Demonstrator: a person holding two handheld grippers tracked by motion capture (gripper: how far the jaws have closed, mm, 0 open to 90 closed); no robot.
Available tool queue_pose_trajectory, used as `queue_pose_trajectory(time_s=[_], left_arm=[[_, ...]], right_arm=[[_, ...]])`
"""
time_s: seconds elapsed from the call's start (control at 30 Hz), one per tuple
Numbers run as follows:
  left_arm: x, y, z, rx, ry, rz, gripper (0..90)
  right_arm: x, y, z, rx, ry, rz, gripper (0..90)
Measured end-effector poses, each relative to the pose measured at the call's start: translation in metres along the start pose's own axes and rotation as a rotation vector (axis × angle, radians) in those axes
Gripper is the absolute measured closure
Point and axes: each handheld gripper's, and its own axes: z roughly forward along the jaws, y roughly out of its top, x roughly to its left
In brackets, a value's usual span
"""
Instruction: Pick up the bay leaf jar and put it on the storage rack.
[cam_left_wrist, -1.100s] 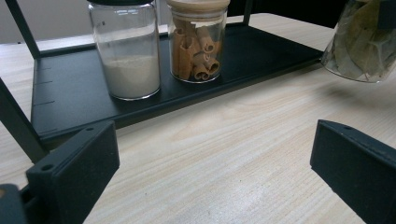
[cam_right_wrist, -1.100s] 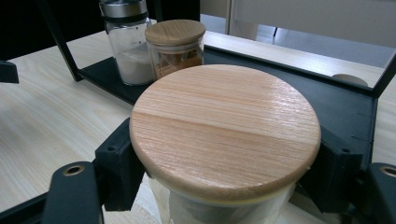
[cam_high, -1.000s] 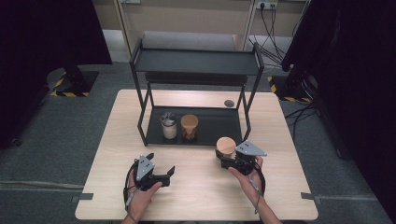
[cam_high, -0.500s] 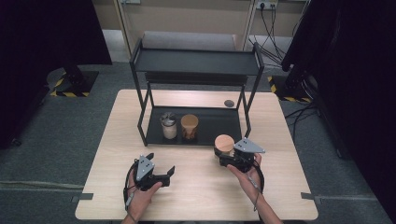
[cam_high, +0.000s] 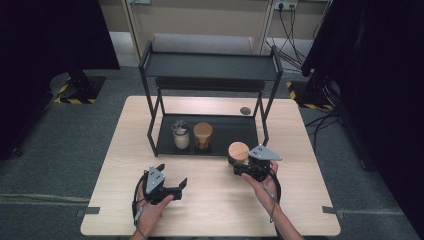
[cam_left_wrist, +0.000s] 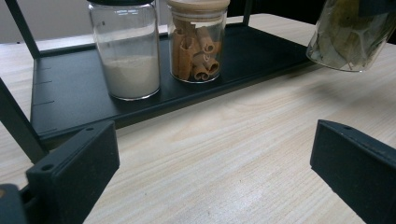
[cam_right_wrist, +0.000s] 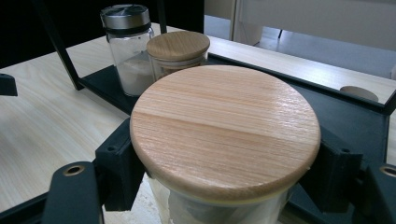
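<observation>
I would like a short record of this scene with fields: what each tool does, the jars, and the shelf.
right tool: shut on the jar with a wooden lid, lifted off the table and tilted, near the rack's front edge
left tool: open, holding nothing, low over the table
jar contents: looks like dried leaves
rack: black, two levels, top level bare
lower tray: jar of white powder with a metal cap, jar of cinnamon sticks beside it

A rack (cam_high: 210, 67) is set at the table's (cam_high: 300, 200) upper centre. On its lower tray, a powder jar (cam_high: 180, 135) is placed left of a cinnamon jar (cam_high: 202, 135); a third jar (cam_high: 238, 151) is found lower right.
</observation>
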Motion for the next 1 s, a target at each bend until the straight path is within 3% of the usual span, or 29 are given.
queue_pose_trajectory(time_s=[1.0], left_arm=[[0.001, 0.0, 0.0, -0.002, -0.001, -0.004, 0.9]], right_arm=[[-0.003, 0.019, 0.018, -0.015, -0.009, -0.002, 26.3]])
